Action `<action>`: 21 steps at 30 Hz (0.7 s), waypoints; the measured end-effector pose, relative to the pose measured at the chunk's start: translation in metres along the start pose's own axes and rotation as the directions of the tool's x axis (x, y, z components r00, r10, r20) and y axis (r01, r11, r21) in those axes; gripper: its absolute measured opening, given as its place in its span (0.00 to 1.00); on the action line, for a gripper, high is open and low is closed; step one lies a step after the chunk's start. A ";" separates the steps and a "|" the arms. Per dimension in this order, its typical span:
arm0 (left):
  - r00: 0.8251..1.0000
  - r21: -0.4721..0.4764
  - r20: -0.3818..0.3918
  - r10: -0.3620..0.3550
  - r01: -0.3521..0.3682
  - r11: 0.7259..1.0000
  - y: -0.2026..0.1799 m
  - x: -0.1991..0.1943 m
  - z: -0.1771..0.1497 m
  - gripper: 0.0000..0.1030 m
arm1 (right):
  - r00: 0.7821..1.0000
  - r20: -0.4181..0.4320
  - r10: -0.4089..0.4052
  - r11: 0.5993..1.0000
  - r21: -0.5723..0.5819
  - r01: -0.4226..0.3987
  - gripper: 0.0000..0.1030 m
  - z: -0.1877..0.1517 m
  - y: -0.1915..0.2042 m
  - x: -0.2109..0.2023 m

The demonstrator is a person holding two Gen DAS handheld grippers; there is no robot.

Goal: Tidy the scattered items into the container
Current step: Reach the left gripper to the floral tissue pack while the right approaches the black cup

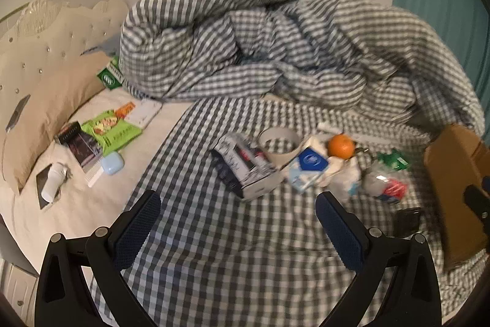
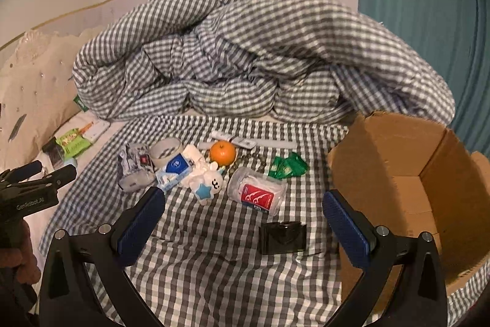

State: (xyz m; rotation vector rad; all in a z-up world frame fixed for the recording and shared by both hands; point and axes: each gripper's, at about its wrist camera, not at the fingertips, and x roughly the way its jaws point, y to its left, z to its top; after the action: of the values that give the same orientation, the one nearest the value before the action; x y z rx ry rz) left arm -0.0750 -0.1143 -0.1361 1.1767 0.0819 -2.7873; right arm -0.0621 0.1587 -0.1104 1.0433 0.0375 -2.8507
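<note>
Scattered on the checked sheet lie a black-and-white carton [image 1: 245,170], a tape roll [image 1: 279,143], a blue tissue pack [image 2: 174,169], an orange [image 2: 222,153], a white plush bunny [image 2: 208,181], a jar of floss picks [image 2: 257,192], a green packet [image 2: 288,166] and a small black case [image 2: 282,236]. An open cardboard box [image 2: 398,173] stands at the right. My left gripper [image 1: 238,196] hovers open just short of the carton. My right gripper [image 2: 243,193] is open above the sheet, near the jar and the case. Neither holds anything.
A heaped checked quilt [image 2: 232,66] fills the back of the bed. On the beige sheet at the left lie a green snack bag [image 1: 111,131], a dark book [image 1: 82,146], a pale blue case [image 1: 112,163] and a pillow [image 1: 39,100]. A teal curtain [image 2: 428,20] hangs at the right.
</note>
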 end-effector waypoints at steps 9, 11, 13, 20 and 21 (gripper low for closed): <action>0.995 0.012 -0.095 0.033 -0.032 0.999 0.012 0.070 -0.010 1.00 | 0.998 -0.060 0.005 1.000 -0.008 -0.005 1.00 -0.008 -0.001 0.047; 0.994 0.007 -0.102 0.033 -0.032 0.999 0.014 0.082 -0.007 1.00 | 0.997 -0.074 0.009 1.000 -0.006 -0.009 1.00 -0.010 -0.001 0.056; 0.995 0.002 -0.099 0.032 -0.032 0.999 0.014 0.094 0.001 1.00 | 0.996 -0.088 0.010 1.000 -0.006 -0.010 1.00 -0.013 -0.001 0.065; 0.987 -0.022 -0.152 0.055 -0.059 0.998 -0.004 0.149 0.023 1.00 | 0.993 -0.115 0.013 1.000 -0.006 -0.014 1.00 -0.020 -0.003 0.086; 0.985 -0.016 -0.163 0.057 -0.060 0.998 -0.009 0.156 0.023 1.00 | 0.993 -0.117 0.012 1.000 -0.007 -0.013 1.00 -0.021 -0.004 0.087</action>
State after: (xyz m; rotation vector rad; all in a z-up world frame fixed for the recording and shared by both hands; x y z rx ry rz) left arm -0.2005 -0.1211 -0.2322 1.3762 0.0882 -2.6296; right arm -0.1157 0.1558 -0.1825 1.2027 0.0514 -2.7726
